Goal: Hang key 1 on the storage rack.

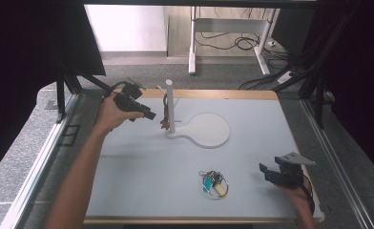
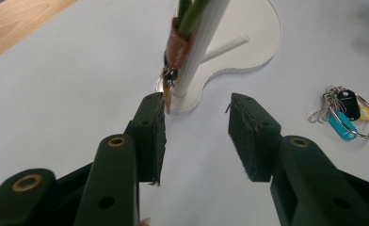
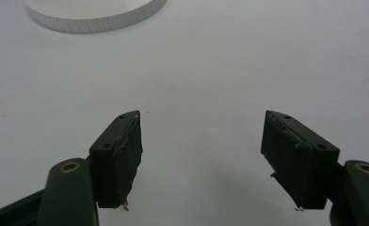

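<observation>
Brown keychain (image 1: 165, 114) hanging on white stand's (image 1: 170, 107) peg, keys dangling.

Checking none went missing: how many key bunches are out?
2: one brown-tagged bunch hanging on the white stand, one with a blue tag lying on the table near the front. Others may be hidden behind the post.

This is a lab or test room set up for recording, not a home. A white-topped counter (image 1: 142, 167) with a wooden edge stands inside a frame of metal rails (image 1: 42, 157) hung with black curtains (image 1: 27, 47) on both sides, screening the work area. The floor (image 1: 13, 176) is grey carpet, of the office kind. Beyond the counter stands a height-adjustable desk frame (image 1: 192, 52) with white legs, and loose black cables (image 1: 233, 43) trail over the floor below it towards a power strip (image 1: 285, 76). A plain white wall panel (image 1: 128, 28) closes off the back.
</observation>
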A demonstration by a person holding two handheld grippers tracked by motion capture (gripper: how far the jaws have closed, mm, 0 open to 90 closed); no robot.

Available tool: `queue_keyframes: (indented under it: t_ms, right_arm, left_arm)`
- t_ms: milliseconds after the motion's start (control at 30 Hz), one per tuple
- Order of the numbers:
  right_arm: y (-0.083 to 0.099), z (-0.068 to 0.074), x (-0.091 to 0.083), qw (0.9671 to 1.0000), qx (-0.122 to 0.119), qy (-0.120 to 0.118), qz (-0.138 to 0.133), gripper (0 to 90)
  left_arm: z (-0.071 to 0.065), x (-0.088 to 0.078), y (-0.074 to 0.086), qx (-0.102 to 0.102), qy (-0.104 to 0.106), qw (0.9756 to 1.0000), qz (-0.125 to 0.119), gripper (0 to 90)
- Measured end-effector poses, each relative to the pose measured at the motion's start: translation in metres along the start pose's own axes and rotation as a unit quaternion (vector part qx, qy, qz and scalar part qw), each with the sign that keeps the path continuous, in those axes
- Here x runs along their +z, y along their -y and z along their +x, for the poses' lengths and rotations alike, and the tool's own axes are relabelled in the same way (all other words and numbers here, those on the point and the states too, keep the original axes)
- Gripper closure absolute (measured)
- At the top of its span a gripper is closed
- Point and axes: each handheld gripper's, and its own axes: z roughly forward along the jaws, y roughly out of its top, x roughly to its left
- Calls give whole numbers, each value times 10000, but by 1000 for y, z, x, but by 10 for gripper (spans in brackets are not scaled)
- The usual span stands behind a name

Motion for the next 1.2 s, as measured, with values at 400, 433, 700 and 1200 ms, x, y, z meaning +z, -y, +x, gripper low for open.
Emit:
queue_keyframes:
  t_ms: [400,433,700,1200]
  right_arm:
    - [-3,10,0,9999,-137,-85,6,302]
    - [-3,10,0,9998,-150,-88,2,301]
    - [-6,15,0,9995,-228,-196,1,304]
    - [-14,29,-1,9986,-393,-351,-20,326]
  left_arm:
    - [-24,-5,56,216,-7,9991,-362,535]
    - [-25,-5,61,232,-8,9990,-369,532]
    - [-41,4,100,227,-89,9989,-393,519]
    - [-62,32,148,245,-70,9992,-314,500]
